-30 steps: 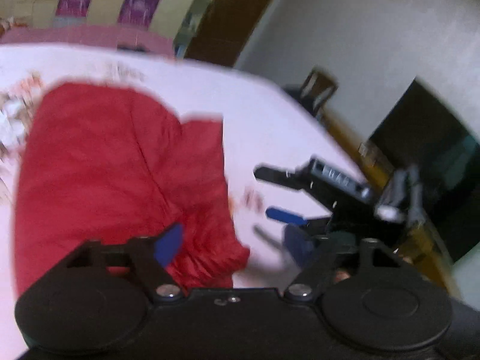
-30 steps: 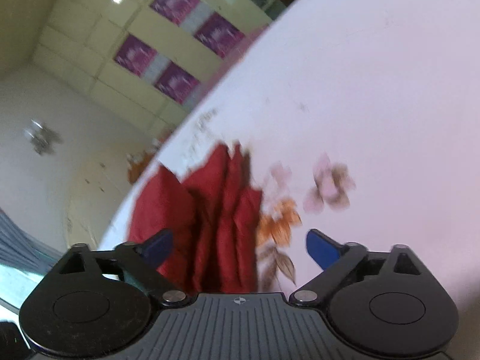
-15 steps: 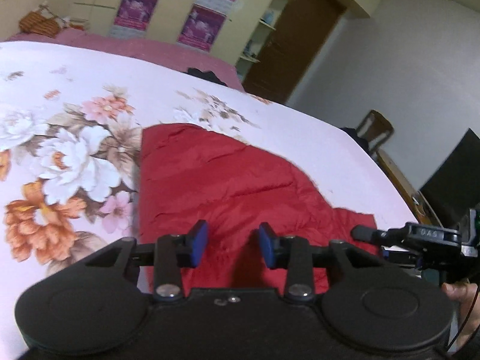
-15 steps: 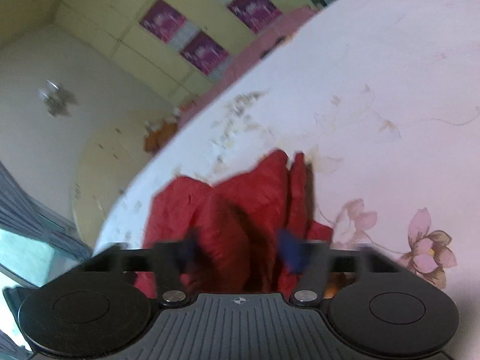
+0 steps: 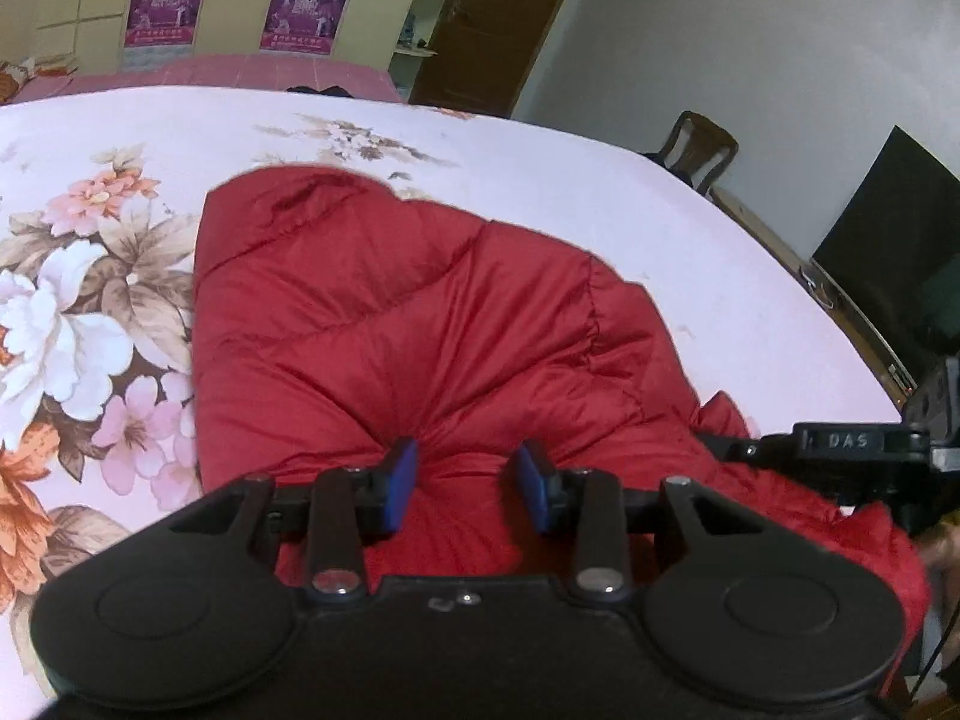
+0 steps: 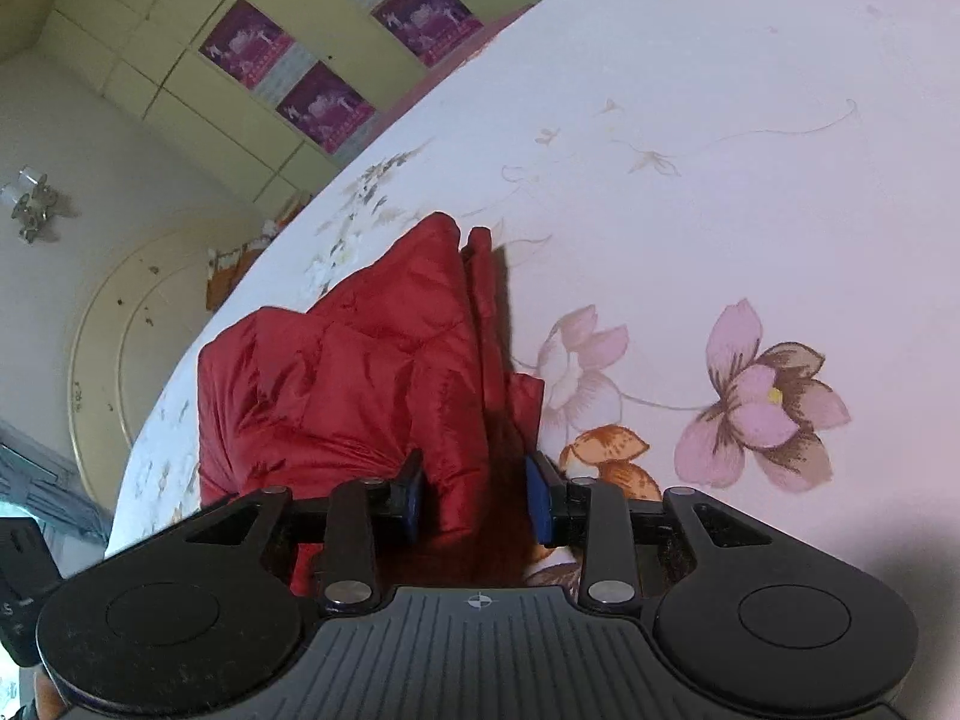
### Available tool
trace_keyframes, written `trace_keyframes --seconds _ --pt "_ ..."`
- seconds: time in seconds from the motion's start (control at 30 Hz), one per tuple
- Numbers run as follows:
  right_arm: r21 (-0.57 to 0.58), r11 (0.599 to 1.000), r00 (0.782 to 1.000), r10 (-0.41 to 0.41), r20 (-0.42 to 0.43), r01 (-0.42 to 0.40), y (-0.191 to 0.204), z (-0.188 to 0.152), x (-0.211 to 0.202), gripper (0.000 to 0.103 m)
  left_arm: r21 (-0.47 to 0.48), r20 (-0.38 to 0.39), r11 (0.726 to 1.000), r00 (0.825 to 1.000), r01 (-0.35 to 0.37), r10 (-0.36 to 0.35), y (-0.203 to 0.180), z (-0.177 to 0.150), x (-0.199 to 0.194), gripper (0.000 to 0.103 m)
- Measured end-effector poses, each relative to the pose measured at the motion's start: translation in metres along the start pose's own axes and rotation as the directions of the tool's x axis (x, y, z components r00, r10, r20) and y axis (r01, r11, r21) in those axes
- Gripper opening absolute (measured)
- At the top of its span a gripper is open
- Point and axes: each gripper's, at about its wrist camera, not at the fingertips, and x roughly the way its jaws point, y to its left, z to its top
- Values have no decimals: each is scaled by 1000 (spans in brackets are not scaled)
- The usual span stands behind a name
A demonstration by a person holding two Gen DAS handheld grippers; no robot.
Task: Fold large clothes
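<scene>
Black left gripper (image 5: 468, 483) and right gripper (image 6: 477, 498), blue-padded jaws, silver screws.

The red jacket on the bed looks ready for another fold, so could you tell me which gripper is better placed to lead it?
Probably the left gripper: fabric of the red jacket is gathered between its jaws, and the broad panel spreads ahead of it. The right gripper pinches only a layered edge.

Dim indoor light, fisheye warp, soft focus
</scene>
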Motion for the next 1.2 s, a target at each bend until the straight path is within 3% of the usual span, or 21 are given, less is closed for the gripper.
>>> trace_keyframes --seconds 0.13,0.2,0.23,0.33,0.5,0.53,0.6,0.63,0.87,1.0,1.2 --pt "-20 1000 1000 -18 -10 18 5 5 -3 34 13 -17 1000 1000 -5 6 -3 2 -3 37" --pt "-49 995 996 -85 28 86 18 9 -22 56 -2 -21 1000 1000 -15 15 -4 7 -12 37" --pt "-76 993 994 -90 61 95 25 10 -33 57 -2 -6 1000 1000 -4 4 -6 9 -21 37" --pt "-155 987 995 -23 101 39 46 11 -63 57 25 34 999 999 38 -39 -17 4 -54 37" --pt "-342 938 997 71 22 -59 88 -10 -89 56 67 45 995 996 68 -71 -43 -20 -95 37" --pt "-384 922 998 59 0 -54 95 -19 -92 56 75 37 995 997 68 -71 -47 -26 -99 37" --pt "-432 901 999 38 -31 -48 100 -36 -93 39 86 28 995 998 47 -50 -54 -41 -108 37" --pt "-445 895 999 23 -45 -41 100 -42 -93 37 82 23 996 999 42 -44 -57 -47 -110 37" --pt "-515 857 996 -36 -85 -13 88 -72 -80 37 -2 17 1000 999 -29 29 -62 -77 -114 35" --pt "-553 833 991 -84 -100 14 78 -86 -66 37 19 5 997 997 -76 76 -62 -91 -99 35" --pt "-545 839 990 -83 -118 6 58 -96 -42 36 77 26 990 993 -117 115 -60 -109 -84 35"
